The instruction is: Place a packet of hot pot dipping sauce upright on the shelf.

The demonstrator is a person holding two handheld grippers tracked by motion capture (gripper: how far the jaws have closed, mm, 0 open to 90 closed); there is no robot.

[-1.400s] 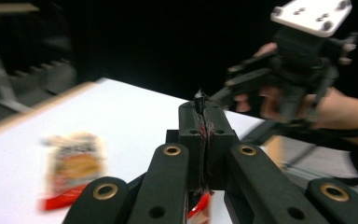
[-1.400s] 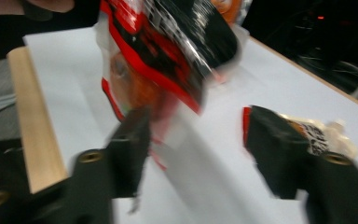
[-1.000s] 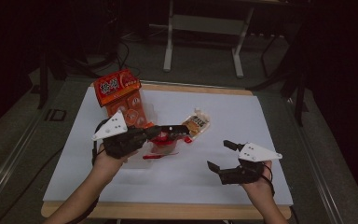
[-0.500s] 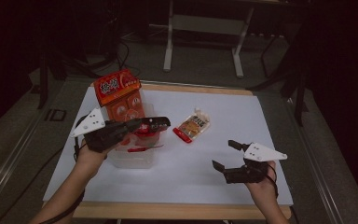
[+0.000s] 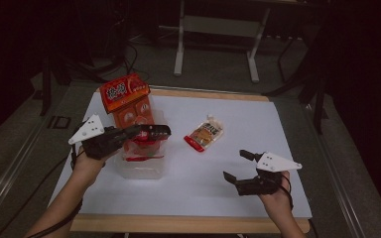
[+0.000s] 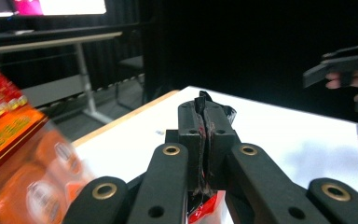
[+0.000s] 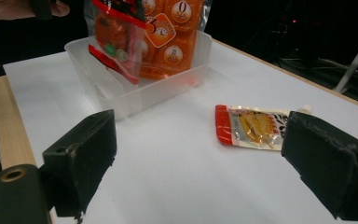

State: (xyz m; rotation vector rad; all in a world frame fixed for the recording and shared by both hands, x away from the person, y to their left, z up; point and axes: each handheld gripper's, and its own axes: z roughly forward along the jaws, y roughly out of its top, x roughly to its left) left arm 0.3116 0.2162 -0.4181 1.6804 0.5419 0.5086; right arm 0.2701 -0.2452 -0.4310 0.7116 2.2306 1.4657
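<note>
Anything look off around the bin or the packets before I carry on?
The big orange pack stands propped in the clear bin, sticking well above the rim and tilted back. The left gripper holds a red packet above the bin. One pouch lies flat on the table. Nothing spilled or torn.

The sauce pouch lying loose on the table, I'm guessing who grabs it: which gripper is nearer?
Right. The right gripper faces the sauce pouch; the left gripper hangs over the clear bin.

left hand-held gripper [image 6: 206,119] | jaws clamped on red packet [image 6: 204,212] | above white table [image 6: 279,135]
</note>
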